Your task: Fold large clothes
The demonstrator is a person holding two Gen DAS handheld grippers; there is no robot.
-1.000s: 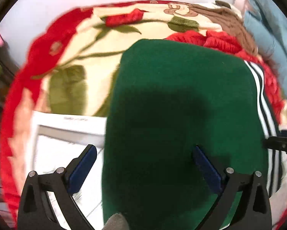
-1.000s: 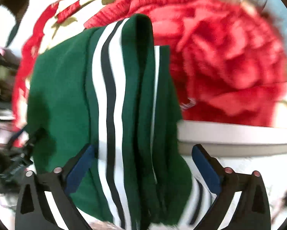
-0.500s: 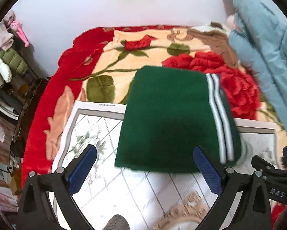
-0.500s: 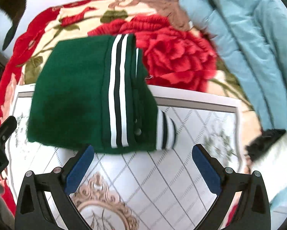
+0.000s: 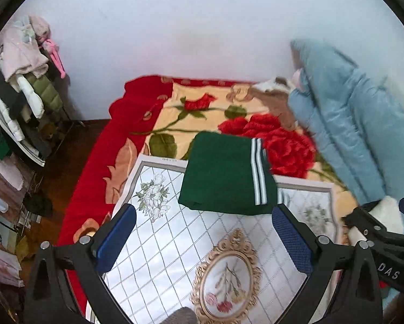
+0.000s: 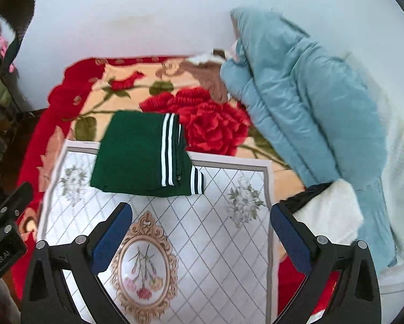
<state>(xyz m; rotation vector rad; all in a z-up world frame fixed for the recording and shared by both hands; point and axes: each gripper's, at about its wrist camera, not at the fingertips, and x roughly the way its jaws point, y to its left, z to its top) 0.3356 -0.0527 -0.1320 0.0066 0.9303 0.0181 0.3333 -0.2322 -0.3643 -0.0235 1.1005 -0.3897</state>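
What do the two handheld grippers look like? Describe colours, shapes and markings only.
Both match: the left gripper and right gripper have black angular frames with silver rivets and two fingers faced with textured blue pads. The right gripper's body, seen from the left camera, bears white letters "DAS".

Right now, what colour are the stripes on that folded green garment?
White stripes with dark bands between, on the green garment; clearest in the right wrist view.

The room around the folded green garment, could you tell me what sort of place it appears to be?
Most likely a bedroom at home. A bed with a red rose-patterned blanket stands against a plain wall, a light blue padded coat lies on it, and a rack piled with jackets stands beside it.
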